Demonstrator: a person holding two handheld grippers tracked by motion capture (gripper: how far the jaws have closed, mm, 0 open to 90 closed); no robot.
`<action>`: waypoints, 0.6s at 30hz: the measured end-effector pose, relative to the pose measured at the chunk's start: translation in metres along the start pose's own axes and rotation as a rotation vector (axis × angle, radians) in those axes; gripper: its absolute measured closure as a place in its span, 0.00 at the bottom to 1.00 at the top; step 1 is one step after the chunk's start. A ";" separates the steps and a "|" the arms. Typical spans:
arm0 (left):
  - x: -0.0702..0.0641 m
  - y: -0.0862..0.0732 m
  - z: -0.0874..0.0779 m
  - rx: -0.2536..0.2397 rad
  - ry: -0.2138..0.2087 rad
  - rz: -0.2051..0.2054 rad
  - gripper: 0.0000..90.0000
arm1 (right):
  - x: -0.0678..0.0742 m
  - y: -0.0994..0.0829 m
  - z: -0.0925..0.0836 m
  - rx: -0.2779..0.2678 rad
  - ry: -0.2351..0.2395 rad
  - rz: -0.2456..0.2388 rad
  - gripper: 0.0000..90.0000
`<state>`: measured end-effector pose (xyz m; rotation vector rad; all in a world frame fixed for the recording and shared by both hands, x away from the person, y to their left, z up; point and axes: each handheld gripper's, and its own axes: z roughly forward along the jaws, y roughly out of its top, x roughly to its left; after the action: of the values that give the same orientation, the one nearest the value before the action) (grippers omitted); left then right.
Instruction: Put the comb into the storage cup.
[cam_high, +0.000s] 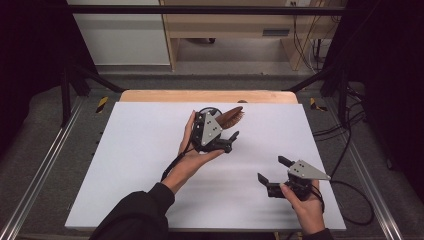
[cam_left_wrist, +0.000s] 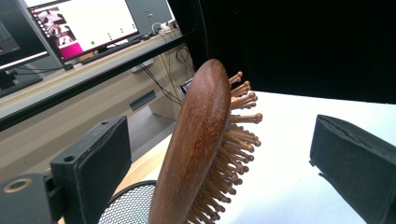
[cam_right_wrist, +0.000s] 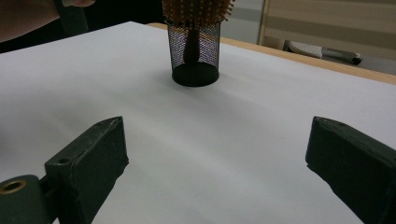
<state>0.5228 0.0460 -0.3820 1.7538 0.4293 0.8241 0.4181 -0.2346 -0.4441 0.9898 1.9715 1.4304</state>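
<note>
The wooden hairbrush (cam_left_wrist: 196, 149) stands handle-down in the black mesh cup (cam_right_wrist: 194, 51), between the wide-apart jaws of the left gripper (cam_high: 226, 142), touching neither. The right gripper (cam_high: 272, 175), also apart, waits well to the side. The placing seems finished; next the left gripper should draw back without tipping the cup.

Hairbrush (cam_left_wrist: 196, 154) handle sunk out of sight inside the mesh cup (cam_right_wrist: 194, 46), dim through the wire in the right gripper view. Brush head cut off there by the top edge. Cup mostly hidden behind the left gripper (cam_high: 226, 142) from above. Far desk (cam_high: 150, 98) edge partly covered by white sheet.
</note>
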 end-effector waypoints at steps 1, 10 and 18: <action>0.000 0.000 -0.001 -0.001 -0.003 -0.002 0.06 | 0.000 0.000 0.000 0.001 0.000 0.000 0.07; 0.004 -0.003 -0.010 0.007 -0.011 -0.021 0.05 | 0.001 0.000 0.000 0.003 -0.002 -0.002 0.07; 0.008 -0.005 -0.018 0.000 -0.009 -0.034 0.03 | 0.001 0.000 0.000 0.006 -0.002 -0.002 0.06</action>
<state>0.5159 0.0652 -0.3811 1.7450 0.4520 0.7914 0.4176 -0.2339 -0.4445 0.9913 1.9760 1.4235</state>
